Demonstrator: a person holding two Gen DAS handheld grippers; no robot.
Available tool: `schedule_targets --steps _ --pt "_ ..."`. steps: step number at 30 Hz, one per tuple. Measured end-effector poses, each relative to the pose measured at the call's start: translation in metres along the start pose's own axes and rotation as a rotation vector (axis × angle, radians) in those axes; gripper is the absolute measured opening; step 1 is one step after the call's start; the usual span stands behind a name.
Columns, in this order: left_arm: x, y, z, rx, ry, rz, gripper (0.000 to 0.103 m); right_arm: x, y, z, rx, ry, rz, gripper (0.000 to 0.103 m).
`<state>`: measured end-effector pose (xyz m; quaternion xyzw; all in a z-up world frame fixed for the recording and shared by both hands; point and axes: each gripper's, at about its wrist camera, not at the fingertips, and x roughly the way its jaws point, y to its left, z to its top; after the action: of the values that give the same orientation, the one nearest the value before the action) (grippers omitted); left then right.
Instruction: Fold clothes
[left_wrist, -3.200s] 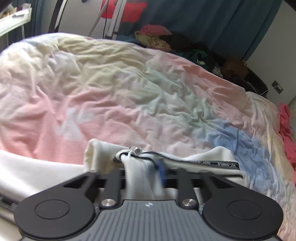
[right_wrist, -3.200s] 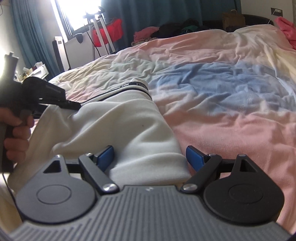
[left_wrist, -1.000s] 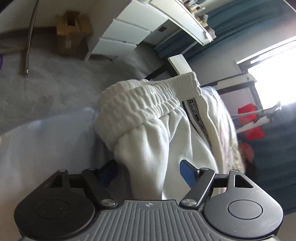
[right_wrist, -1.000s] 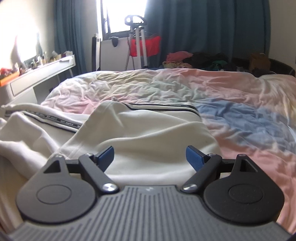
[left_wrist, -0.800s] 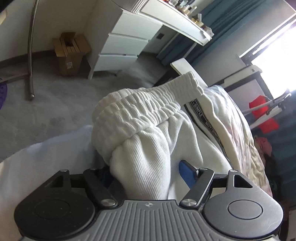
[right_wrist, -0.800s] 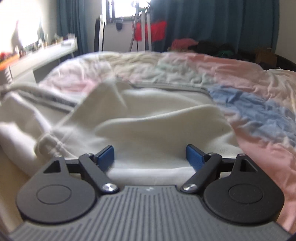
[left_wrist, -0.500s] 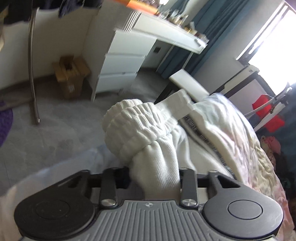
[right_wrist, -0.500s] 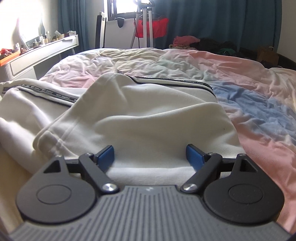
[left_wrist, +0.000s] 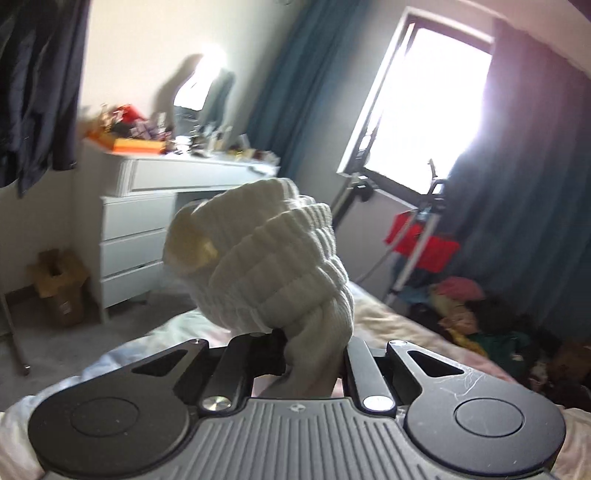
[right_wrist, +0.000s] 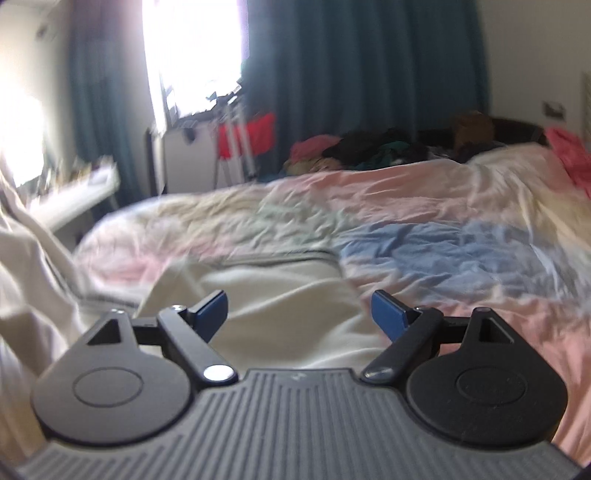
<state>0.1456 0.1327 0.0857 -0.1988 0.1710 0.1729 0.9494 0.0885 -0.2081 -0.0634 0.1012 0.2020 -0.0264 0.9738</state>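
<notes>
A white pair of sweatpants lies on the bed. My left gripper (left_wrist: 314, 343) is shut on its ribbed elastic waistband (left_wrist: 266, 258) and holds the bunched fabric lifted above the bed. My right gripper (right_wrist: 299, 314) is open and empty, just above the folded white part of the sweatpants (right_wrist: 280, 314) on the bed. A raised fold of the same white fabric (right_wrist: 26, 266) hangs at the left of the right wrist view. The left fingertips are hidden in the cloth.
The bed has a pastel pink, blue and yellow cover (right_wrist: 424, 236). A white dresser (left_wrist: 136, 236) and cardboard box (left_wrist: 55, 284) stand left of the bed. A clothes pile (right_wrist: 369, 151) and drying rack (left_wrist: 421, 243) lie by blue curtains.
My left gripper closed on the waistband and lifted it up from the bed edge. My right gripper stayed open and rose slightly above the folded fabric.
</notes>
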Motion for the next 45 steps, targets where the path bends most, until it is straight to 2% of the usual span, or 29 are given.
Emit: schedule_targets --steps 4,8,11,14,16,20,21,23,24,26,29,30,31,35,37,39,43,45 --pt "-0.010 -0.081 -0.014 0.048 -0.027 -0.084 0.011 -0.011 -0.032 0.013 0.123 -0.053 -0.009 0.086" --pt "-0.008 -0.159 -0.046 0.108 -0.025 -0.155 0.010 -0.015 -0.060 0.017 0.220 -0.083 -0.026 0.086" --pt "-0.006 -0.213 -0.090 0.178 -0.010 -0.201 0.010 -0.014 -0.079 0.016 0.283 -0.091 -0.038 0.086" --pt "-0.007 -0.257 -0.154 0.286 0.011 -0.258 0.010 -0.010 -0.098 0.018 0.325 -0.091 -0.075 0.086" --pt "-0.004 -0.274 -0.205 0.384 0.037 -0.286 0.010 -0.007 -0.113 0.018 0.367 -0.095 -0.099 0.086" --pt "0.014 -0.270 -0.293 0.501 0.197 -0.324 0.011 0.000 -0.142 0.013 0.463 -0.088 -0.155 0.087" --pt "0.017 -0.268 -0.304 0.515 0.221 -0.326 0.013 0.003 -0.147 0.010 0.487 -0.075 -0.156 0.087" --pt "0.016 -0.262 -0.314 0.557 0.211 -0.331 0.016 0.009 -0.153 0.005 0.519 -0.053 -0.156 0.087" --pt "0.016 -0.258 -0.319 0.578 0.209 -0.335 0.023 0.011 -0.154 0.003 0.527 -0.044 -0.154 0.087" --pt "0.017 -0.252 -0.314 0.620 0.235 -0.359 0.030 0.016 -0.154 0.001 0.536 -0.032 -0.125 0.087" --pt "0.017 -0.232 -0.301 0.618 0.288 -0.391 0.066 0.023 -0.149 0.001 0.536 -0.010 -0.063 0.087" --pt "0.017 -0.222 -0.295 0.605 0.300 -0.407 0.083 0.025 -0.147 0.001 0.535 -0.001 -0.035 0.087" --pt "0.017 -0.209 -0.282 0.589 0.297 -0.421 0.087 0.027 -0.146 0.001 0.545 0.005 -0.004 0.087" --pt "-0.006 -0.169 -0.246 0.565 0.325 -0.490 0.087 0.026 -0.140 -0.001 0.605 0.011 0.152 0.087" --pt "-0.012 -0.147 -0.228 0.552 0.312 -0.494 0.090 0.030 -0.139 -0.005 0.661 0.047 0.254 0.088" --pt "-0.019 -0.125 -0.210 0.543 0.297 -0.495 0.093 0.033 -0.137 -0.009 0.707 0.069 0.310 0.088" --pt "-0.027 -0.089 -0.191 0.621 0.190 -0.367 0.093 0.044 -0.121 -0.011 0.713 0.125 0.369 0.088" --pt "-0.027 -0.077 -0.186 0.631 0.159 -0.332 0.093 0.051 -0.113 -0.013 0.714 0.160 0.375 0.088"
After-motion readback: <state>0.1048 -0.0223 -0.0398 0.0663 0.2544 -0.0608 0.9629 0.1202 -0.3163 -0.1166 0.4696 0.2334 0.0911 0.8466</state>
